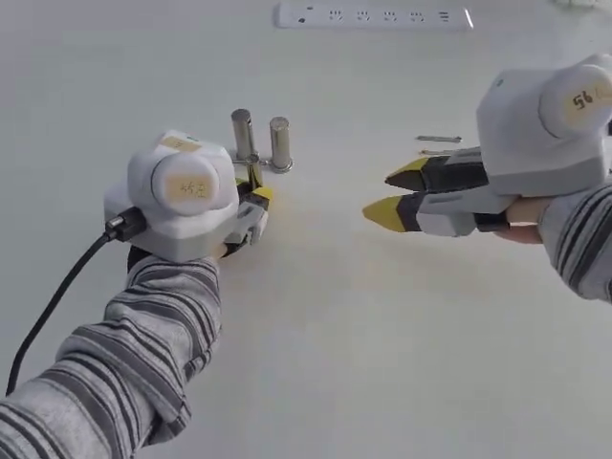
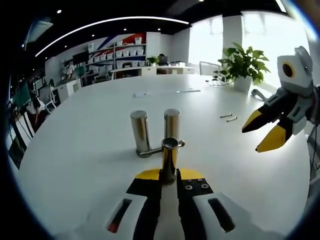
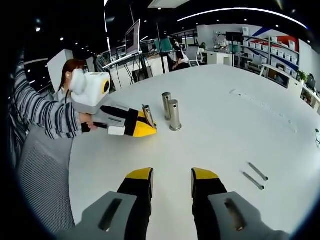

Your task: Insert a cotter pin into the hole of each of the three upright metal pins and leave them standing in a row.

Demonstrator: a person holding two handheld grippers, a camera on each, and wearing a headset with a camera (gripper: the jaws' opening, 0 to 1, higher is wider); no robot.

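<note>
My left gripper [image 2: 169, 176] is shut on a short metal pin [image 2: 169, 156], held upright just in front of two other upright metal pins [image 2: 139, 131] [image 2: 172, 125]. A thin cotter pin [image 2: 156, 149] lies crosswise behind the held pin; whether it passes through a hole I cannot tell. In the head view the left gripper [image 1: 256, 191] sits beside the two standing pins [image 1: 242, 134] [image 1: 279, 142]. My right gripper [image 1: 381, 196] hovers open and empty to the right. Two loose cotter pins [image 1: 438, 140] [image 1: 438, 152] lie beyond it, also cotter pins [image 3: 257, 171] [image 3: 252, 181] in the right gripper view.
A white power strip [image 1: 373, 15] lies at the far edge of the white table [image 1: 316, 316]. A potted plant [image 2: 242, 65] stands at the table's far side. A person's striped sleeve [image 1: 143, 354] carries the left gripper.
</note>
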